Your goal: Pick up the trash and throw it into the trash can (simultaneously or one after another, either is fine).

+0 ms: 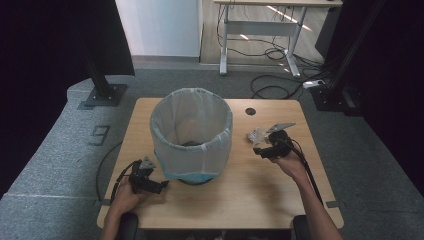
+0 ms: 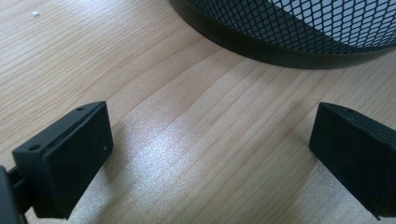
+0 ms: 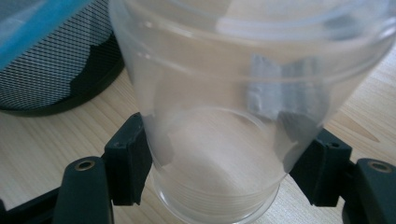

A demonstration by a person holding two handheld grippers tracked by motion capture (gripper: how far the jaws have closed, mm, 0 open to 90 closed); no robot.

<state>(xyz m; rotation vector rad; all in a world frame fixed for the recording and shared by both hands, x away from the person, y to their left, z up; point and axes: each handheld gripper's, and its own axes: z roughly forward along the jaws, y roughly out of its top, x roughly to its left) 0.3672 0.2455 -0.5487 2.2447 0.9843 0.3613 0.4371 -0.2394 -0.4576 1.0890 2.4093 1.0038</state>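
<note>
Left gripper (image 1: 161,185): it is held low over the table (image 1: 250,200), jaws wide apart, nothing between them; the black base of the bin is seen just ahead of it.
Bin (image 1: 192,131): a mesh basket lined with a pale bag, standing between the two grippers; its wall is the obstacle on the way of either one.
Right gripper (image 3: 224,161): it is clamped on the clear plastic cup (image 3: 233,93), near the cup's bottom, to the right of the bin.
Risk, crushing: the thin cup could probably be deformed if squeezed harder.
Risk, slipping: the smooth, tapered wall could slide out if the grip is loosened.
Risk, collision: the bin rim could be struck if the cup is carried too low.
</note>
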